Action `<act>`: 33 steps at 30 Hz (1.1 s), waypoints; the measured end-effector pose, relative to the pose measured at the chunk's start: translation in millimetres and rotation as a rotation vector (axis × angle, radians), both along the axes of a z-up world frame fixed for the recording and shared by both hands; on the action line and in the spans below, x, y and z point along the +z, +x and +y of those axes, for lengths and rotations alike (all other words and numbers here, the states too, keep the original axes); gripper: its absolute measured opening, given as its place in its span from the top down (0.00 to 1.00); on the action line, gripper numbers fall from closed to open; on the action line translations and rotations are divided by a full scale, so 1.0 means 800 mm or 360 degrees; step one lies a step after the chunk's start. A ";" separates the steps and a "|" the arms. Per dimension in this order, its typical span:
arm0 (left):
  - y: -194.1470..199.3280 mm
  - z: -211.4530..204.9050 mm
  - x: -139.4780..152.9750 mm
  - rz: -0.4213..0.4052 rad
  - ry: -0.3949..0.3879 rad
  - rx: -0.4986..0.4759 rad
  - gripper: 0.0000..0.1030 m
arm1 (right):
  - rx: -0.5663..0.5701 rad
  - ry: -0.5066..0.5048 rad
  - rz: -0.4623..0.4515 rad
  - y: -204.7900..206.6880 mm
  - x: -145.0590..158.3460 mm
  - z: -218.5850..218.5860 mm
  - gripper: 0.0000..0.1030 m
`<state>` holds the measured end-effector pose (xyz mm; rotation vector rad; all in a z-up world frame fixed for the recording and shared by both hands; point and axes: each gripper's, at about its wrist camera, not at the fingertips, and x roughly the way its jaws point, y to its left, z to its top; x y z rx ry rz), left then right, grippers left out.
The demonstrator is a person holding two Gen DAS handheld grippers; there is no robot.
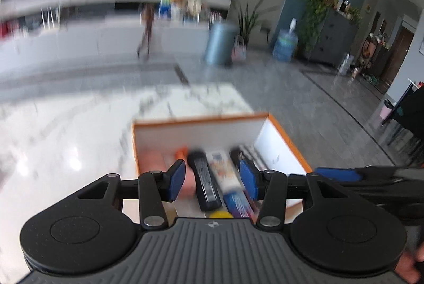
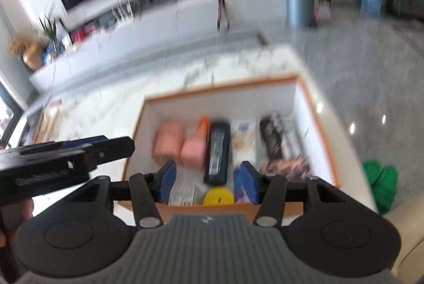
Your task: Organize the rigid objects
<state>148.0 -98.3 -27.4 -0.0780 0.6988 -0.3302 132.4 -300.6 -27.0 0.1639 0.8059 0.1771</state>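
Blue-padded left gripper [image 1: 212,179] nearest, jaws partly apart, nothing between the pads; same for right gripper [image 2: 208,183], half spread and empty, both hanging over the orange-rimmed box [image 2: 322,130]. Box set at the near corner of a white marbled table [image 1: 66,138], white inside, contents lying flat and roughly parallel. Left to right in the right wrist view: two pink blocks [image 2: 180,146] touching each other, small orange piece [image 2: 204,125] behind them, dark slab with a printed label [image 2: 217,151], pale printed packet [image 2: 243,138], black textured piece [image 2: 271,140] on a striped sheet. Yellow disc [image 2: 218,196] at the near wall, beside a white labelled packet [image 2: 182,193]. Motion blur heavy; fine print unreadable. Judging by shape: dark slab stiff, moderately weighty, probably smooth-sided, best pinched across its narrow width near the middle. Pink blocks likely light, perhaps slightly yielding. Packets thin, flat to the floor, awkward to lift without an exposed edge. Tight spacing leaves little finger room between neighbours.
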 end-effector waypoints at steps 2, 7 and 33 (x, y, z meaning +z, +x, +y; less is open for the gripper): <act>-0.013 -0.007 0.010 -0.0084 0.0030 0.0040 0.46 | -0.0026 -0.0029 -0.0130 -0.023 0.017 -0.006 0.46; -0.052 -0.024 0.029 -0.0339 0.0161 0.0154 0.45 | -0.0103 -0.0070 -0.0380 -0.072 0.039 -0.016 0.45; -0.141 -0.023 -0.029 -0.0492 0.0356 0.0329 0.02 | -0.0120 -0.0136 -0.0559 -0.160 -0.013 0.019 0.15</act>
